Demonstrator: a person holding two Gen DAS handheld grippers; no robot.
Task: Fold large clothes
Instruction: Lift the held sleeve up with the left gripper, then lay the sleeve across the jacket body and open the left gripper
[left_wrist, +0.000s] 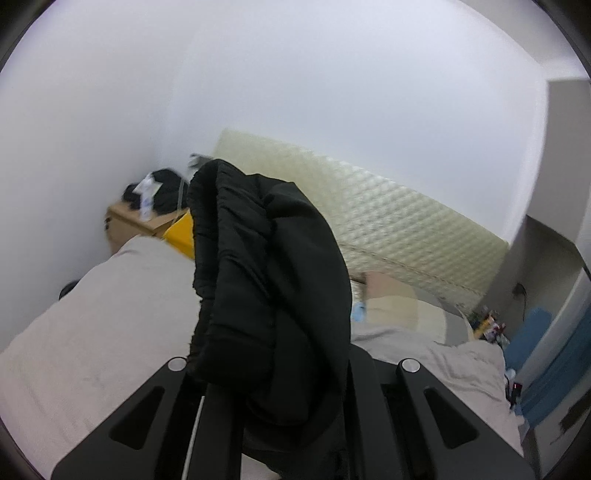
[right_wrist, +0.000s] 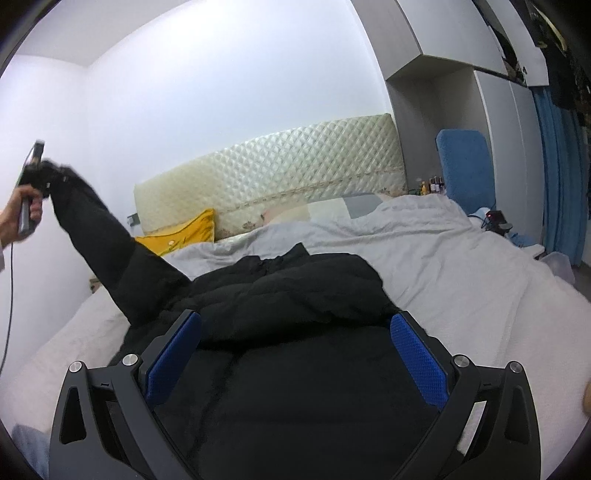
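Observation:
A black padded jacket (right_wrist: 295, 295) lies on the bed (right_wrist: 461, 266). One sleeve (right_wrist: 107, 243) is pulled up and to the left. My left gripper (right_wrist: 35, 177) is shut on the sleeve's ribbed cuff (left_wrist: 229, 258), which fills the middle of the left wrist view and hides the fingertips. My right gripper (right_wrist: 295, 350) is open, its blue pads (right_wrist: 417, 354) spread wide just above the jacket's body, holding nothing.
A quilted cream headboard (right_wrist: 280, 162) stands at the back. A yellow pillow (right_wrist: 177, 232) lies by it. A wooden nightstand (left_wrist: 136, 225) with dark items sits in the corner. A blue chair (right_wrist: 465, 166), wardrobe (right_wrist: 461, 92) and blue curtain (right_wrist: 557, 166) are to the right.

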